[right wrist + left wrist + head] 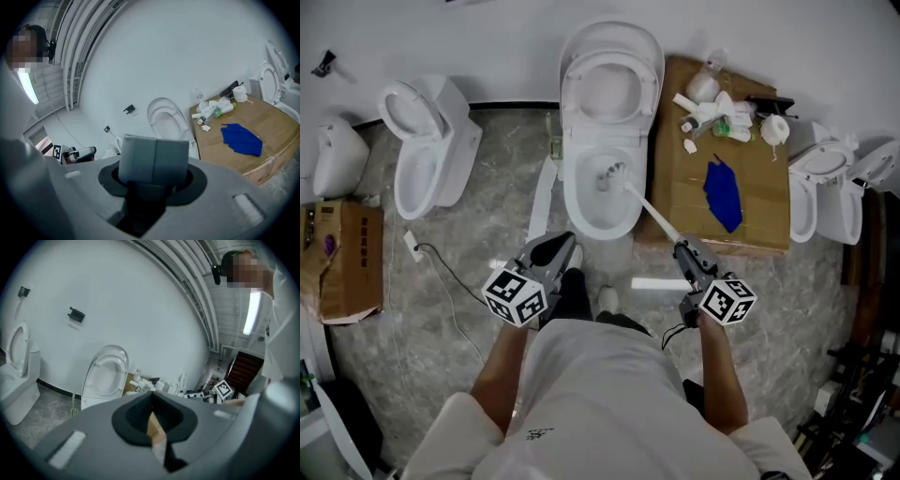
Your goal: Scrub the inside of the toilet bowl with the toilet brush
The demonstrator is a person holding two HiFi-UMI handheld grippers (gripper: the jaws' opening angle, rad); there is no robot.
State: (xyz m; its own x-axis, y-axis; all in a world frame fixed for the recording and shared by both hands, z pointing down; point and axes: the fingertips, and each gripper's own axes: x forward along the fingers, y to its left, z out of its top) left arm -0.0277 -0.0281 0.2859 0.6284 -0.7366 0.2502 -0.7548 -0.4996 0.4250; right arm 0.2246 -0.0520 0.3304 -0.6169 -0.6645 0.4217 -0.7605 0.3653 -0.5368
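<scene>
The right gripper (682, 249) pinches the toilet brush (651, 210) in its fingers, bristles inside the toilet bowl (572, 195); the left gripper (551, 249) hangs nearby, fingers pressed together, empty.

A storeroom-like space (white wall (487, 37), stone floor (487, 216)): several toilets (431, 155) stand in a row among cardboard boxes (347, 262).

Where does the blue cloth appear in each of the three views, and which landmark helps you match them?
Head view: the blue cloth lies right of centre, on the cardboard box.
Left gripper view: not in it.
Right gripper view: at the right, on the same box.
Shared landmark: the open toilet, beside the box.
</scene>
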